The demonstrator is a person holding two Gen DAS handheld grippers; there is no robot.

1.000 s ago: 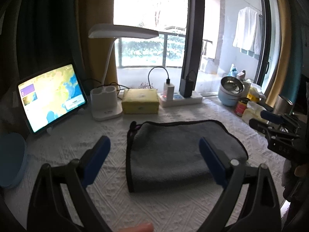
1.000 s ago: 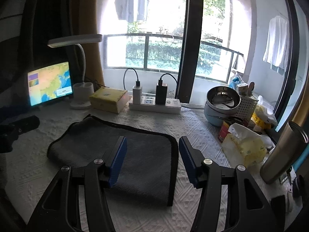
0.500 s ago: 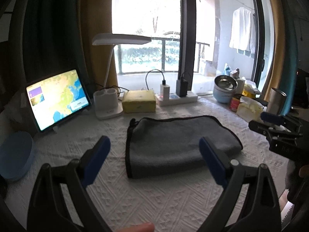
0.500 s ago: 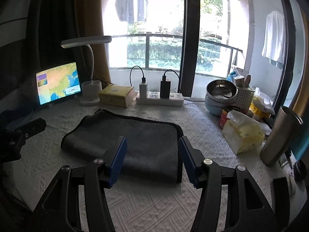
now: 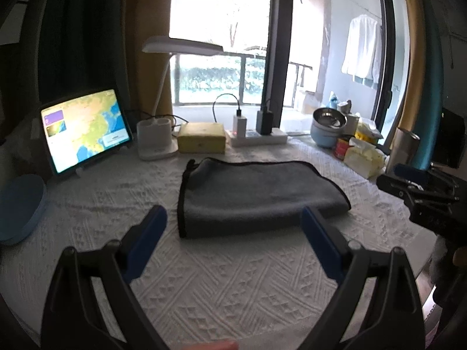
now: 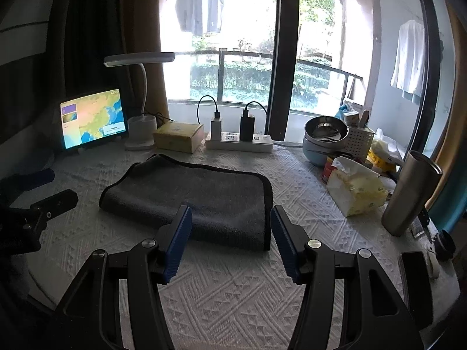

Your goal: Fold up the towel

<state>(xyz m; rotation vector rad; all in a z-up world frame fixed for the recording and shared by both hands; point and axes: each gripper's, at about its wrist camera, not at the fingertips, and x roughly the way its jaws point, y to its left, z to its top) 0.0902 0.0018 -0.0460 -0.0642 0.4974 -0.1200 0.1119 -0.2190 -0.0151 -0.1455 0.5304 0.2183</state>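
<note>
Left hand-held gripper (image 5: 233,227) jaws spread wide, grasping nothing, above the white textured cloth-covered worktop (image 5: 221,288). Right hand-held gripper (image 6: 231,225) also released, empty, fingertips just short of the near edge of the folded grey microfibre towel with black trim (image 6: 192,194). Towel lies flat mid-worktop, apart from both. Beyond it: yellow rectangular box (image 6: 178,136), white power strip with two chargers (image 6: 239,142). Far left, lit tablet showing a map (image 6: 93,118); right, steel tumbler (image 6: 410,194).
</note>
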